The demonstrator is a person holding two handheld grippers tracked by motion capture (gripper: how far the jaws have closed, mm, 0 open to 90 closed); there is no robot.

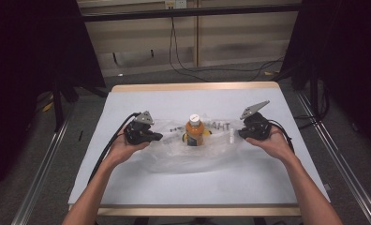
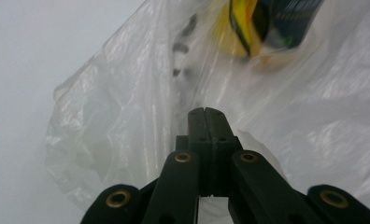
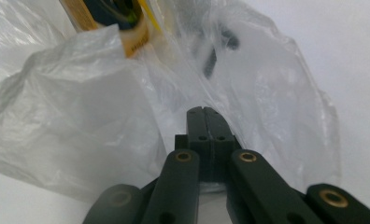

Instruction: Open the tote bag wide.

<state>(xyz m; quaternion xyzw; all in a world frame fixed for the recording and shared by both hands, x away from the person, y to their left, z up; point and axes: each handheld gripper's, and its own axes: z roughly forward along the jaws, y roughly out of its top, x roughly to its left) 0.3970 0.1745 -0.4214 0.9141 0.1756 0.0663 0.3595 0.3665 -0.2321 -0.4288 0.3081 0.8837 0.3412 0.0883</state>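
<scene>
Both claws, left [image 1: 156, 137] and right [image 1: 240, 133], pinch tight on the bag [image 1: 174, 157] at 9 and 3 o'clock. A hard pull could tip the bottle [image 1: 194, 131].

Orange bottle [image 1: 194, 132] with a white cap, clear plastic bag [image 1: 193, 152] with dark lettering, pale grey counter [image 1: 193, 183] with a tan edge, both claws black.

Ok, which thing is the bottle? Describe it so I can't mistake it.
Start at the white-covered table and find the crumpled clear plastic bag at its centre, between the two tongs. The orange plastic drink bottle stands upright in it: the only upright, coloured thing there, with a white cap and a yellow-and-dark label.
</scene>
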